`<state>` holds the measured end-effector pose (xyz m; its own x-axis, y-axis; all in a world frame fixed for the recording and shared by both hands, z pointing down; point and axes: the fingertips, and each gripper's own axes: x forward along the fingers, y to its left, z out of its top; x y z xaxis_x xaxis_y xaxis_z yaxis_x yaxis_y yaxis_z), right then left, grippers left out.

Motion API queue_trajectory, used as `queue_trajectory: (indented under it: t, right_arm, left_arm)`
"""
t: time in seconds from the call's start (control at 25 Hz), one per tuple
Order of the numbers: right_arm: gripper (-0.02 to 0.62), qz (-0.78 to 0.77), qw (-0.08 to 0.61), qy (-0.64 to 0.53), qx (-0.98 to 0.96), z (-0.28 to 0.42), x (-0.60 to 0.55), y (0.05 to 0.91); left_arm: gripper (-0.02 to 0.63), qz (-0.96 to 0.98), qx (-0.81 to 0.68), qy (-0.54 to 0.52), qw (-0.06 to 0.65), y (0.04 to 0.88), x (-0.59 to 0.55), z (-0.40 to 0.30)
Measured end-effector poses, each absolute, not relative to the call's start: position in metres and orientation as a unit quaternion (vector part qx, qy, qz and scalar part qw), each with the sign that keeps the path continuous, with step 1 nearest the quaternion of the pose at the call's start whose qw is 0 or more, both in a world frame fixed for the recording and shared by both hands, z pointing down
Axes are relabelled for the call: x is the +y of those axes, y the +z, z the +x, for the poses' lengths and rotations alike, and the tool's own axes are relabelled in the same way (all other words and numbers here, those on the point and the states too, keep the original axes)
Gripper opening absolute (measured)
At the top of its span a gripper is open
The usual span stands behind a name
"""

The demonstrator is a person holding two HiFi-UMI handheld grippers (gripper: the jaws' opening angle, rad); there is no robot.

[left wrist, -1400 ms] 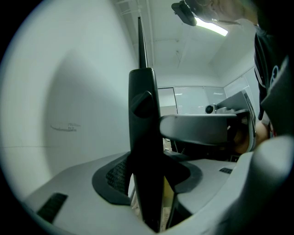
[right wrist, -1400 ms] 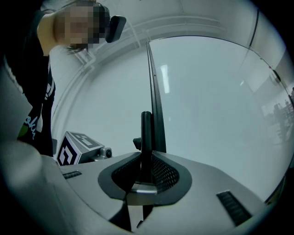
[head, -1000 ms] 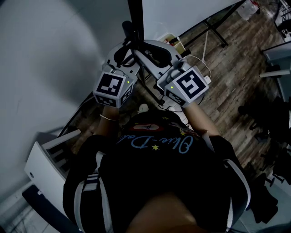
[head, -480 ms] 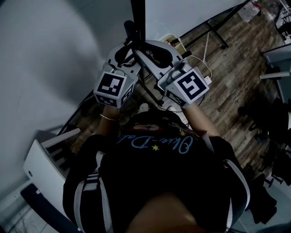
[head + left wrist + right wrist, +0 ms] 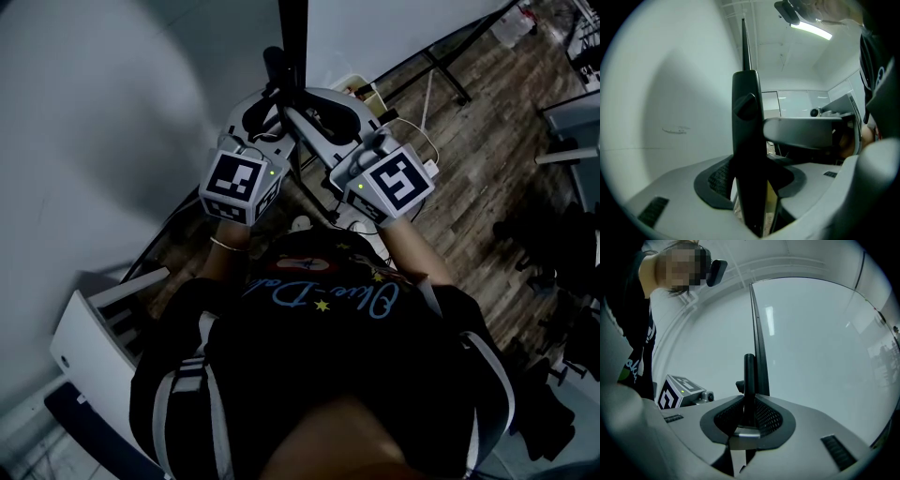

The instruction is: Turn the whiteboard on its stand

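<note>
Over the last second both tools have crept slightly to the right in the head view, and the black post [image 5: 292, 56] has shifted with them. The drift is so small that it may come as much from the head camera as from the stand. I judge the turn hardly begun, if at all.

The left hand-held gripper [image 5: 749, 187] is narrow, its pads closed on the post just below a knob [image 5: 745, 105]. The right hand-held gripper [image 5: 747, 420] clamps the same post from the other side, equally narrow. Both sit near the post's top, close together.

The whiteboard [image 5: 815, 352] stands upright just behind the post and is seen almost edge-on. Its face spreads away to the right in the right gripper view.

On the floor [image 5: 450, 187] by the stand's foot sits a small white box [image 5: 361, 89] with something reddish in it—too small to name. A clear tub [image 5: 514, 17] stands well apart in the far corner, and its contents cannot be told.
</note>
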<state>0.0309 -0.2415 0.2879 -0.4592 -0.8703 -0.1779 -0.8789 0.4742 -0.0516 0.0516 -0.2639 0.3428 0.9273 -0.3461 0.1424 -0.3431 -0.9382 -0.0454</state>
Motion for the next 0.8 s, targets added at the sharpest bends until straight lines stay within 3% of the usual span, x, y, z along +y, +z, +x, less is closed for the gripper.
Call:
queue_trajectory:
  t: [0.8]
  right_arm:
    - [0.086,-0.543,0.103,0.024,0.833,0.013,-0.241,0.287]
  left_arm:
    - [0.219,-0.984,0.167,-0.069,0.007,0.340,-0.263,0.035]
